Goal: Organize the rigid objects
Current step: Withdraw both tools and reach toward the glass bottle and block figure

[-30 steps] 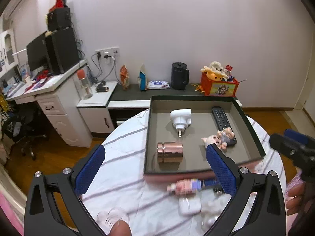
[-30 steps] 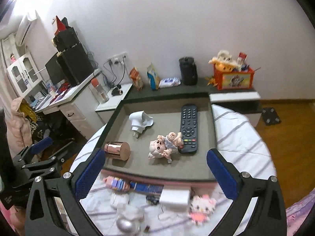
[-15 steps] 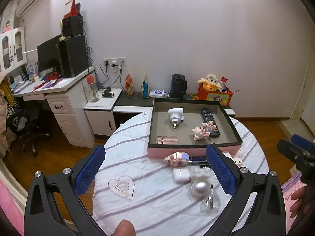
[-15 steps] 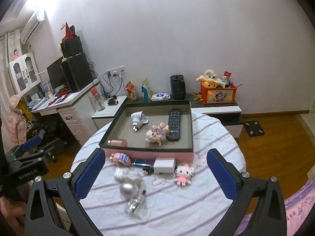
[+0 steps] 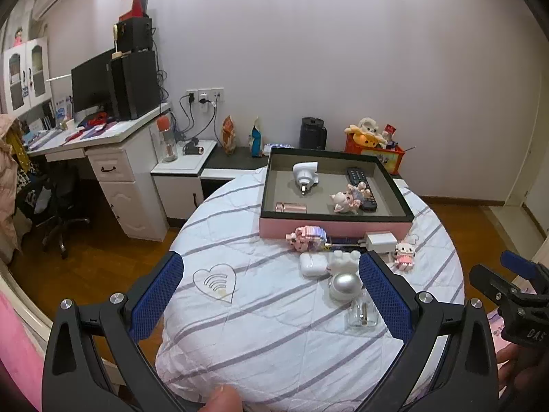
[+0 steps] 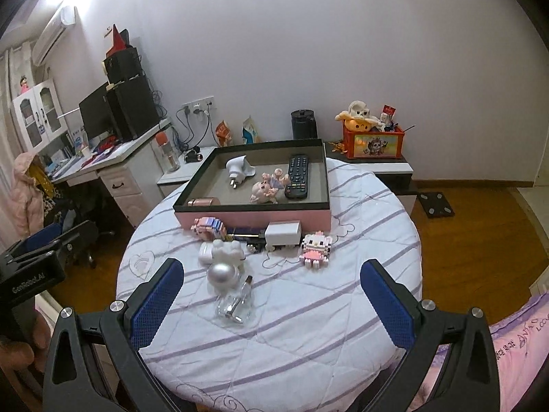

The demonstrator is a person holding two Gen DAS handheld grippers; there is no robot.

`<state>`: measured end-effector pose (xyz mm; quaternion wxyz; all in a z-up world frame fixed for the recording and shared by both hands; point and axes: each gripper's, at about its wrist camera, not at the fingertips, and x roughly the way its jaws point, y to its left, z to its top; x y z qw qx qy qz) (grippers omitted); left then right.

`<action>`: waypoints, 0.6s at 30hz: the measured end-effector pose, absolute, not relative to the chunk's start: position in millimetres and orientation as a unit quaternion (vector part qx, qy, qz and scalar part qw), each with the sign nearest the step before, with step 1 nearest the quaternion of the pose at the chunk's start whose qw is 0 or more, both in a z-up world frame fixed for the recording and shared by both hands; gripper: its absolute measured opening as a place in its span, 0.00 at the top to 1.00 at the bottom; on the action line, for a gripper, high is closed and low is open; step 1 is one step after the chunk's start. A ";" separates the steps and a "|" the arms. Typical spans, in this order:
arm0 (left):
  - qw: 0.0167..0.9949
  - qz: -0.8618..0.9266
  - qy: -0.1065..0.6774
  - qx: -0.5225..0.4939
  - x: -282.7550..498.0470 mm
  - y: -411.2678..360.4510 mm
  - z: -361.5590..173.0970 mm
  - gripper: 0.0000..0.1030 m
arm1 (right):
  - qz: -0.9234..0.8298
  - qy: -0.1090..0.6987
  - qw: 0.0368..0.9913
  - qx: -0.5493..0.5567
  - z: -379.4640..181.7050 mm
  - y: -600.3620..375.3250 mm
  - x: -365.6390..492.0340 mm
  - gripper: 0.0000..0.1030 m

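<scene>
Now I am holding both tools, left tool (image 5: 271, 295) and right tool (image 6: 271, 295), spread and empty, surveying loose items before the tray (image 6: 254, 213).

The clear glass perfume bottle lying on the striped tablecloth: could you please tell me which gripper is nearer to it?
Left. The left gripper has the clear glass perfume bottle beside its right finger; the right gripper sits back from it, both open and empty.

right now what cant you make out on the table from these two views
- Dark flat item in front of the pink box: both views, mostly covered by white charger and block toy.
- Earbud case: right wrist view, half behind white figurine.
- Glass bottle: left wrist view, partly behind the left tool's finger.
</scene>
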<state>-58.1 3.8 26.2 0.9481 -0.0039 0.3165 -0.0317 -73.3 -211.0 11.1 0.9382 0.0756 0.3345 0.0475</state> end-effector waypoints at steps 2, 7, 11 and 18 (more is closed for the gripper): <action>0.948 -0.031 0.318 -0.004 -62.2 4.3 25.1 0.00 | 0.049 0.333 0.939 0.075 11.1 -210.2 -76.9 0.00; 0.946 -0.026 0.324 -0.008 -66.2 8.9 21.4 0.00 | 0.047 0.333 0.939 0.068 11.6 -209.4 -82.2 0.00; 0.945 -0.026 0.326 -0.008 -67.3 9.3 19.7 0.00 | 0.042 0.334 0.939 0.072 12.0 -212.8 -85.2 0.00; 0.944 -0.030 0.328 -0.005 -67.2 6.6 17.1 0.00 | 0.037 0.336 0.939 0.071 11.9 -216.0 -86.1 0.00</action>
